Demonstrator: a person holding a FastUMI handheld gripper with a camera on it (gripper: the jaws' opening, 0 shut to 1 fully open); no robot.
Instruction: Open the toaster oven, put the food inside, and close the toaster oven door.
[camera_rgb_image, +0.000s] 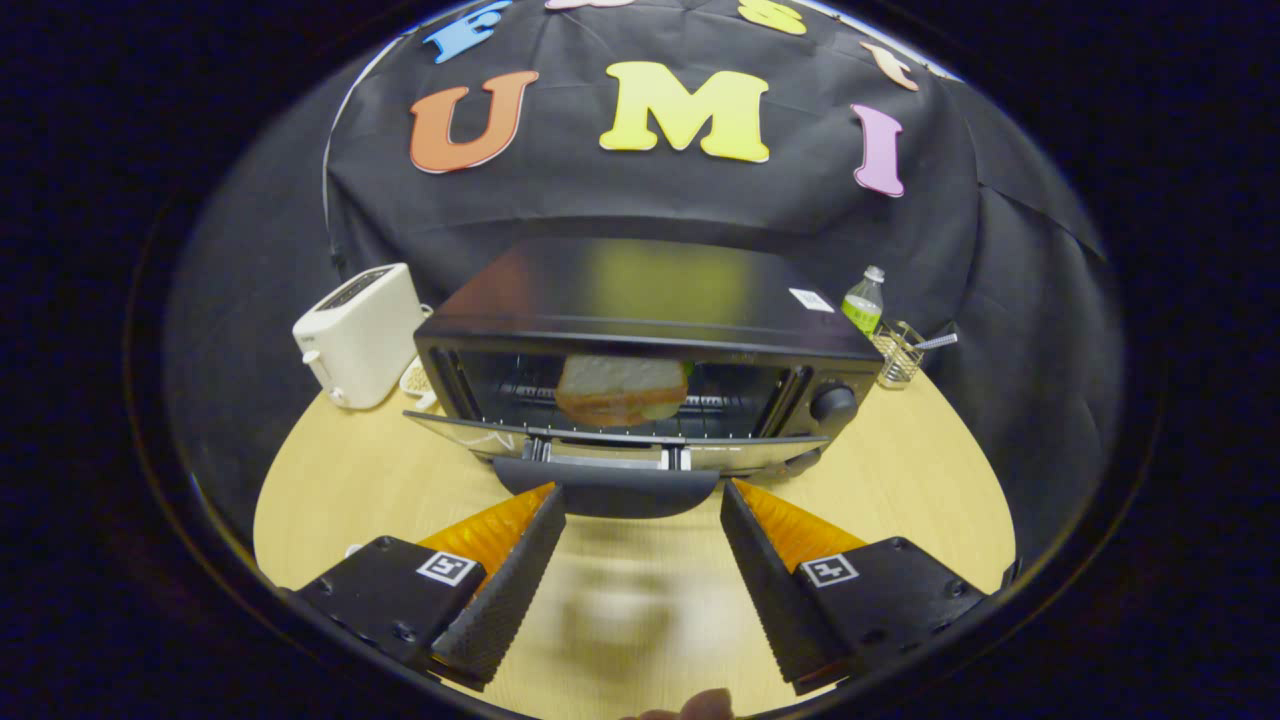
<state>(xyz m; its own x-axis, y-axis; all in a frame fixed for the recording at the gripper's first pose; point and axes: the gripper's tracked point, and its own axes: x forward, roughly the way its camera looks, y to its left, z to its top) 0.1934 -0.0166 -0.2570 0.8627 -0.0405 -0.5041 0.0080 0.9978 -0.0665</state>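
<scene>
1. The toaster oven (640, 350) stands on the wooden tabletop (900, 470), straight ahead of the gripper (640, 560) and beyond its fingertips. Its long axis runs side to side across the view, and its open front faces the gripper.
2. The oven door (600, 445) is folded down toward the gripper, lying roughly flat. Its dark handle (608, 495) forms the nearest edge, just ahead of the gap between the two fingers.
3. The food, a slice of bread (620, 388) that looks like a sandwich, sits inside the oven cavity near the middle of the rack (720, 405). Its broad face is turned toward the opening. It is somewhat blurred, so finer detail cannot be told.
4. A round control knob (832, 403) sits on the oven's right front panel.
5. The gripper is held low over the tabletop and pointed level at the oven. Its two black ribbed fingers (505, 590) are spread wide apart, holding nothing, with bare tabletop between them. Neither finger touches the door handle.
6. A fingertip of the person's hand (700, 706) shows at the near edge, behind the fingers.
7. A white pop-up toaster (360, 335) stands just left of the oven.
8. To the oven's right rear stand a small bottle (864, 300) with a green label and a wire holder (897, 355) with a utensil in it, close together.
</scene>
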